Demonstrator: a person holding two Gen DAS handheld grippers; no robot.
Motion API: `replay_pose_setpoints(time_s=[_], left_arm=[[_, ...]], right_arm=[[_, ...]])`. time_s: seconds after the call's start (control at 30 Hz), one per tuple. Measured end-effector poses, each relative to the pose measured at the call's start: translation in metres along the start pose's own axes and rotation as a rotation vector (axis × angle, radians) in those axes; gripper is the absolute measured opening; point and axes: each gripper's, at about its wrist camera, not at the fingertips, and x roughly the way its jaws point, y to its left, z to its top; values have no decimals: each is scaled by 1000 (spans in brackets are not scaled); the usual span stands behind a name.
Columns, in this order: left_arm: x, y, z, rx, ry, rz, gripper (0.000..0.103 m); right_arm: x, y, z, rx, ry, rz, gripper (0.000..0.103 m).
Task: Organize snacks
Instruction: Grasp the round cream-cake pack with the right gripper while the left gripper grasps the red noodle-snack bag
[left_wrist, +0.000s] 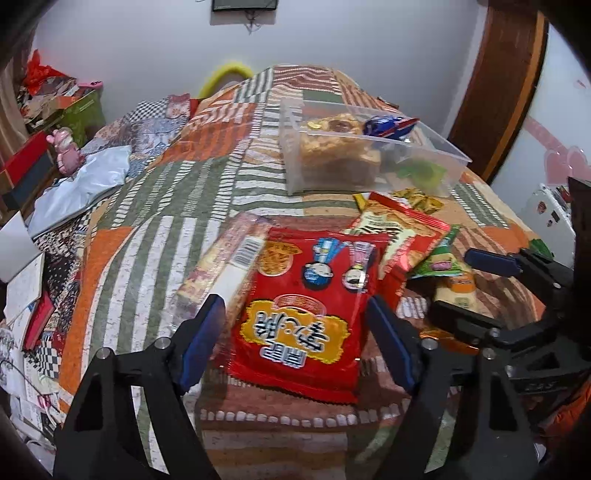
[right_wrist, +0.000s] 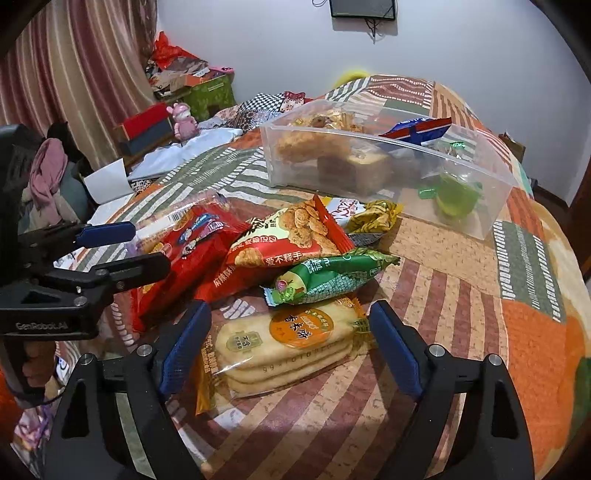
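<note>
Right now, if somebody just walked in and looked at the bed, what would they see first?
Probably the pile of bright snack bags on the patchwork quilt, with the big red bag lying flat at the front between the fingers of the left hand-held gripper. Beside it, a clear pack of rice crackers sits between the fingers of the right hand-held gripper. Behind the pile stands a clear plastic box already holding some snacks.

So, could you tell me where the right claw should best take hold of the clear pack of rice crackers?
Probably across its long sides near the middle, coming from above: the rice cracker pack lies flat between the open right claw, its far end under the green packet.
</note>
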Motion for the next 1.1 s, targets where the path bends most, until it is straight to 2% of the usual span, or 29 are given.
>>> replay_pose_setpoints(time_s=[0.13, 0.27, 0.37, 0.53, 0.6, 0.77, 0.97, 1.1], left_arm=[[5, -7, 2, 19, 7, -16, 79], [19, -4, 3, 5, 54, -49, 79], [28, -1, 3, -10, 66, -40, 79], [39, -1, 6, -17, 75, -24, 88], [48, 1, 6, -35, 102, -28, 89], [53, 4, 7, -61, 97, -42, 91], [48, 1, 4, -66, 83, -71, 72], [43, -2, 0, -73, 73, -84, 70]], right_arm=[[-3, -9, -4, 3, 2, -21, 86], [-9, -21, -9, 13, -1, -61, 86], [-14, -33, -11, 39, -5, -79, 86], [-29, -51, -15, 88, -19, -111, 86], [-33, -57, -17, 107, -22, -113, 87], [-41, -65, -21, 136, -23, -132, 87], [-57, -77, -24, 207, -34, -120, 87], [-69, -77, -25, 218, -46, -135, 87]])
